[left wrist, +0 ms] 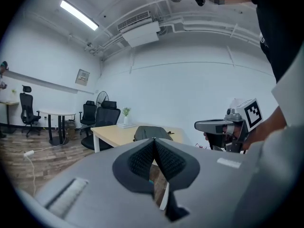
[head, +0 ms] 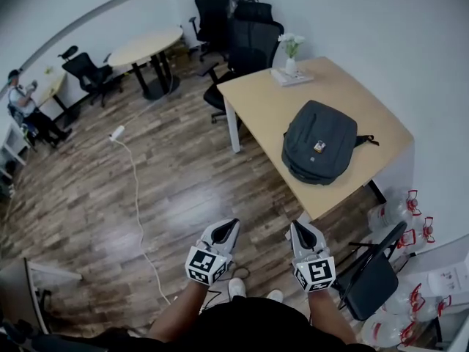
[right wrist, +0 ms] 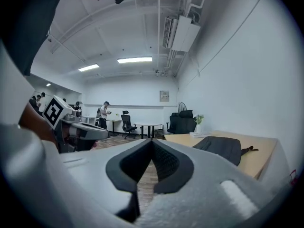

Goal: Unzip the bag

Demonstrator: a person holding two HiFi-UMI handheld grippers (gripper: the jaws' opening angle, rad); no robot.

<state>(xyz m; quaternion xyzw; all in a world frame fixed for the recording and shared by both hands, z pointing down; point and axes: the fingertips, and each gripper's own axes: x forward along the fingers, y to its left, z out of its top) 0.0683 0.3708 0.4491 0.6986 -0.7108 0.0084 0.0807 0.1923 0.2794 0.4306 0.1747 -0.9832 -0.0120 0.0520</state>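
Nearest, at the bottom edge of the head view: the person's two forearms, each hand carrying a gripper over the wooden floor [head: 95, 196]. Both are held roughly level and point toward the desk.

Left gripper [head: 230, 226]: fingers [left wrist: 142, 158] closed, pads meeting at the tips, nothing between them.

Right gripper [head: 298, 228]: fingers [right wrist: 164, 161] likewise pressed together and empty. The two grippers sit side by side and apart, and each shows in the other's camera.

Just right of the right gripper stands a black folding chair [head: 370, 279]. Beyond it, clear water jugs [head: 396, 213] with red handles are clustered along the wall.

A white cable [head: 136, 196] trails across the floor on the left, up to a small white block.

Middle distance: a light wooden tabletop [head: 260, 101] stands against the white wall. The bag [head: 319, 141], a dark grey backpack, lies flat on its nearer half, well apart from both grippers. Its zip looks closed as far as can be made out. A small tag shows on its front face and a strap sticks out toward the wall.

At the far end of the tabletop is a white vase of flowers [head: 291, 53], with a book [head: 292, 77] lying just in front of it.

Farther back: black office chairs [head: 249, 31], a round table [head: 146, 46], and a seated person [head: 26, 107] at the far left.
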